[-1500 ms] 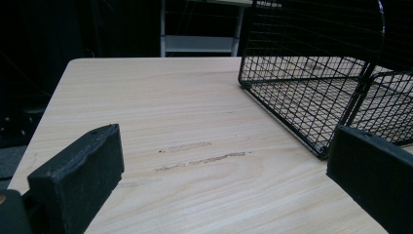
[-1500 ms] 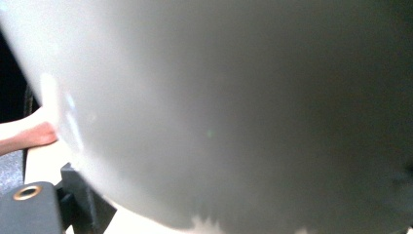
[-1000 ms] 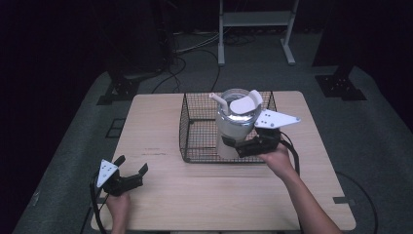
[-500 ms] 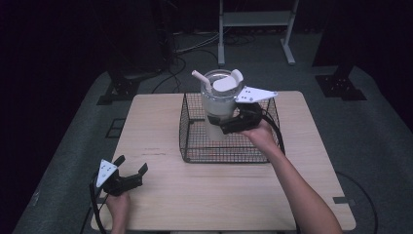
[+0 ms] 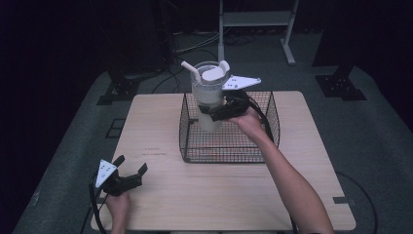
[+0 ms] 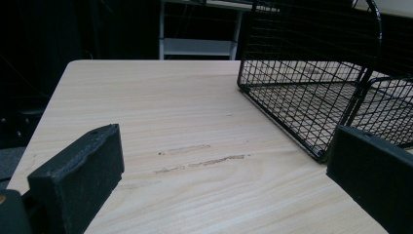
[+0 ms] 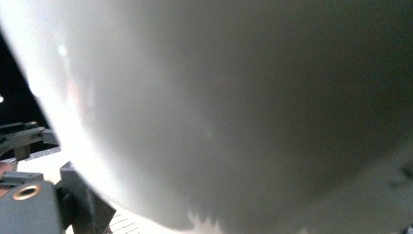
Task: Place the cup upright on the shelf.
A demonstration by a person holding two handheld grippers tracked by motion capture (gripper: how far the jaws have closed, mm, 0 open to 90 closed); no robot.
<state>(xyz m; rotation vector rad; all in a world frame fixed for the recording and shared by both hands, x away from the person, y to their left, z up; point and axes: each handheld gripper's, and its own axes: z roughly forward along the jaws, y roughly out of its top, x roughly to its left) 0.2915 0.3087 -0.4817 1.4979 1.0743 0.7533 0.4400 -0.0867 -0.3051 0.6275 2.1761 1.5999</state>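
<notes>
My right gripper (image 5: pixel 213 111) is clamped on the jug (image 5: pixel 208 97), held above the basket's (image 5: pixel 229 155) left rear corner. My left gripper (image 5: pixel 130 173) rests near the table's (image 5: pixel 234 195) front left corner, jaws apart.

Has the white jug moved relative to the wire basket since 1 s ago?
Yes. The white jug, clamped in the right gripper, has shifted left across the wire basket, from its right half to its left wall.
</notes>
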